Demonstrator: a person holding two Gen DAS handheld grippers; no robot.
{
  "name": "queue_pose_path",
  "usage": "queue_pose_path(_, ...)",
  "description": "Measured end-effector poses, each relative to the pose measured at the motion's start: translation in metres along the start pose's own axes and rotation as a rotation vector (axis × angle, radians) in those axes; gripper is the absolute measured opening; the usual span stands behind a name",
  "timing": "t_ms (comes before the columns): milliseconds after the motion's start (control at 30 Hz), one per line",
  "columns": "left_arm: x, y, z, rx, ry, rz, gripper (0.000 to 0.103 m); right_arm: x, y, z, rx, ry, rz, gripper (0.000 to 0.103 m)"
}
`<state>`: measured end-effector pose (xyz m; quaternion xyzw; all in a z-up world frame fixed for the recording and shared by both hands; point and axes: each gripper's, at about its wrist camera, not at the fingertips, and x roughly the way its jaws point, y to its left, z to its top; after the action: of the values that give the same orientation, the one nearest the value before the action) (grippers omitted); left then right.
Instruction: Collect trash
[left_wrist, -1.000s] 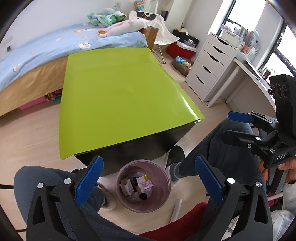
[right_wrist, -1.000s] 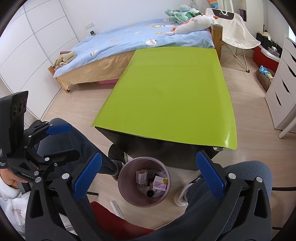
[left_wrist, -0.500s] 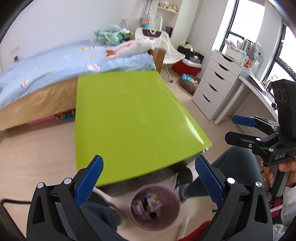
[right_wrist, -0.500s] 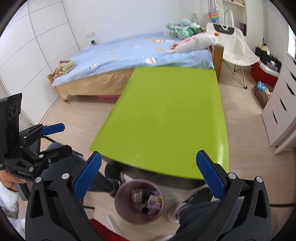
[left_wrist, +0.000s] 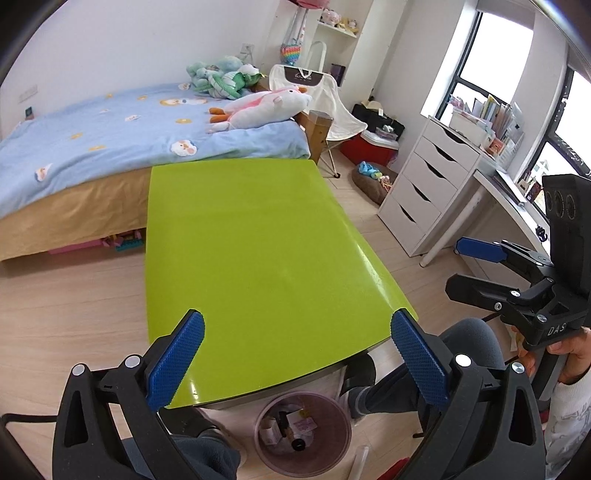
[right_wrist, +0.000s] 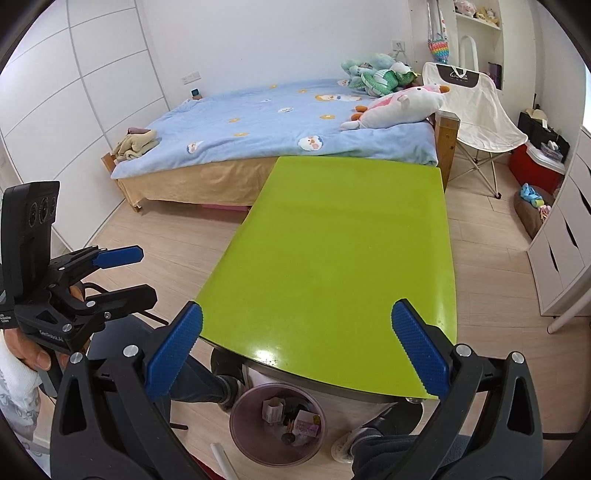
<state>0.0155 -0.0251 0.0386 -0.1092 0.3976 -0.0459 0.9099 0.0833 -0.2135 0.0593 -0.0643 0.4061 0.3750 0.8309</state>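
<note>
Both grippers spread wide, nothing held. My left gripper fills the bottom of its own frame; my right gripper does the same in its frame.

Trash bin, pinkish and translucent, sits at bottom centre on the floor, tucked partly under the near edge of the green table. Several scraps lie inside: a small carton, a label, something dark and round. Right view shows the same bin.

Table top reads bare from both cameras. My judgement: collecting looks close to finished, so the step in hand is a sweep for strays. Best done slowly, panning low along the floor edges, jaws kept apart so I can drop onto whatever turns up.

One candidate: a white tube on the floor just left of the bin. Can't tell whether it's trash.

In the way: the person's legs flank the bin, and the table edge overhangs it. Bed at upper left, drawers at right, both well apart.
</note>
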Motion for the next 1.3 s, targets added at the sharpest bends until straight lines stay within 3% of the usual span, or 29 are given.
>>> queue_pose_path(1300,0.006,0.002,0.002,0.002,0.000,0.021,0.097,0.013,0.000,-0.002,0.004,0.023,0.002,0.100)
